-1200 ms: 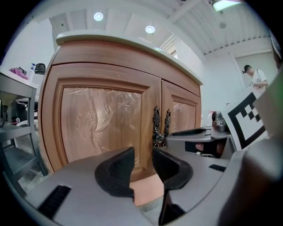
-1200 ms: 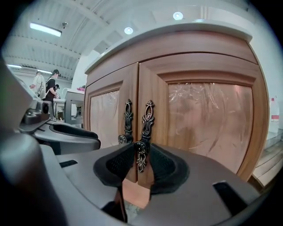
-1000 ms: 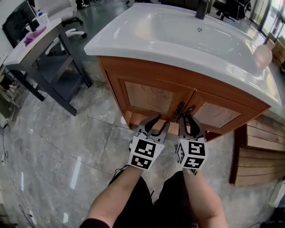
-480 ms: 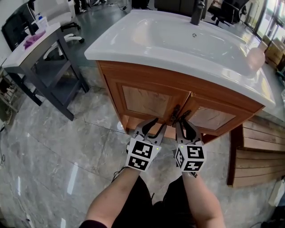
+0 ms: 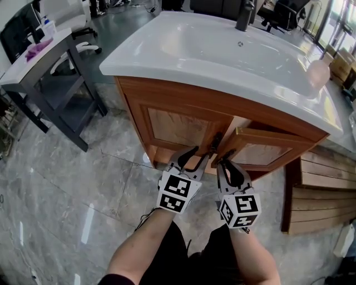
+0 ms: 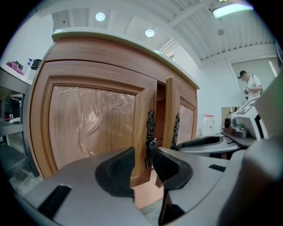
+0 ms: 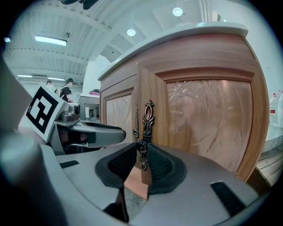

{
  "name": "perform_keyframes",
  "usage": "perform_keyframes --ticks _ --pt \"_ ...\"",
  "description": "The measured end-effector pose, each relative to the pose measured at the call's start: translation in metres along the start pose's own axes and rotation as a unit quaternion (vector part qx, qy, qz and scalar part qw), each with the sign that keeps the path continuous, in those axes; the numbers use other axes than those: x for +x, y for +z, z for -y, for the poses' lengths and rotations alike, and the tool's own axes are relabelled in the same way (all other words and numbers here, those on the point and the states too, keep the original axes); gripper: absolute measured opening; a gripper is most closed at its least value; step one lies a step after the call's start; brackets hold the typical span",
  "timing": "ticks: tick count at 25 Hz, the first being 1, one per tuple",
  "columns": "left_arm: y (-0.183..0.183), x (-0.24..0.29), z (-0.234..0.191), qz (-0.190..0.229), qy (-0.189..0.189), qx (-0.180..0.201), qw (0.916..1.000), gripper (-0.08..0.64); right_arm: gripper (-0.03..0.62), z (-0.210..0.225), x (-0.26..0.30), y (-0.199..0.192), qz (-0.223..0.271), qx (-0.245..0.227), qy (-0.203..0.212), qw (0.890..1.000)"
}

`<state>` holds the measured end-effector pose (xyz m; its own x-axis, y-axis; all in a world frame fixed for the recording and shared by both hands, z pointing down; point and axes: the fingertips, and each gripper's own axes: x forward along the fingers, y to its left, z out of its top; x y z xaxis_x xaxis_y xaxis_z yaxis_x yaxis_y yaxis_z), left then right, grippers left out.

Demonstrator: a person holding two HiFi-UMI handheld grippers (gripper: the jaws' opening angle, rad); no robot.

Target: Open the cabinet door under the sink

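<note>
A white sink (image 5: 167,67) sits on top of a wooden cabinet (image 5: 183,99) with two panelled doors, seen steeply from above on a glossy grey tiled floor (image 5: 67,183). The person's two forearms reach in from the bottom edge, each hand holding a grey gripper with a black-and-white marker cube.

The right door (image 5: 267,146) stands ajar, its inner edge swung out from the cabinet front so that its top edge shows and a dark gap opens between it and the left door (image 5: 178,127), which lies flush and closed.

The right gripper (image 7: 140,165) is clenched on the right handle (image 7: 146,121), an ornate dark metal handle mounted upright near the free edge of the right door. Its jaws have just been closing, and the handle's small round knob sits between the ribbed black pads.

The left gripper (image 6: 143,162) is released. Its jaws stand apart, with the knob of the left handle (image 6: 150,132), a matching handle on the left door, in the gap between them, close beside one pad but not squeezed.

A dark faucet (image 5: 243,15) rises at the far rim of the sink. A grey desk (image 5: 33,64) stands well apart at the left, and wooden planks (image 5: 320,192) lie on the floor to the right of the cabinet.
</note>
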<state>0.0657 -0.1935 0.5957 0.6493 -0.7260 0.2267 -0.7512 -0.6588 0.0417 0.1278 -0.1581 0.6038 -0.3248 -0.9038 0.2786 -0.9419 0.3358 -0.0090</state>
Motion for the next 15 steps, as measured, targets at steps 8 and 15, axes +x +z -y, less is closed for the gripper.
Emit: perform_keyframes --ticks 8,15 --pt "0.017 0.000 0.039 0.014 -0.094 0.051 0.9941 0.132 0.091 -0.004 -0.011 -0.004 -0.001 -0.015 0.011 1.000" --pt "0.056 -0.006 0.063 0.053 -0.179 0.055 0.9809 0.148 0.091 -0.005 -0.014 -0.006 0.005 -0.020 0.014 1.000"
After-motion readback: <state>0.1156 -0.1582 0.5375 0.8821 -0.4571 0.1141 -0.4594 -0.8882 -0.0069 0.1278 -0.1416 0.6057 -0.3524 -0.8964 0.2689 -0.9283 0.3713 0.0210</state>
